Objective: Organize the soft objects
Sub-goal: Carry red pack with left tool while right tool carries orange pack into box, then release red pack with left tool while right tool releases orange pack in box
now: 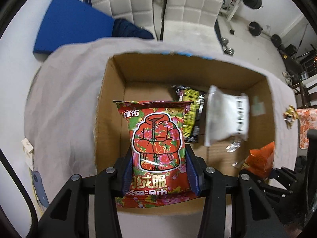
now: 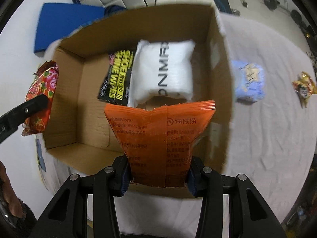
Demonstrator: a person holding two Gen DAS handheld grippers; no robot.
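Note:
My left gripper (image 1: 159, 175) is shut on a red floral wipes pack (image 1: 157, 144) and holds it over the near left part of an open cardboard box (image 1: 111, 103). My right gripper (image 2: 158, 175) is shut on an orange snack bag (image 2: 162, 136) and holds it over the box's near edge (image 2: 65, 99). Inside the box lie a black and yellow shoe wipes pack (image 2: 116, 75) and a white pack (image 2: 164, 71). The floral pack also shows at the left of the right wrist view (image 2: 42, 97). The orange bag shows at the right of the left wrist view (image 1: 261, 158).
The box stands on a table covered with a grey cloth (image 2: 267, 134). A light blue pack (image 2: 249, 83) and a small gold wrapped snack (image 2: 304, 86) lie on the cloth right of the box. A blue mat (image 1: 69, 23) and white chairs (image 1: 126, 2) stand beyond the table.

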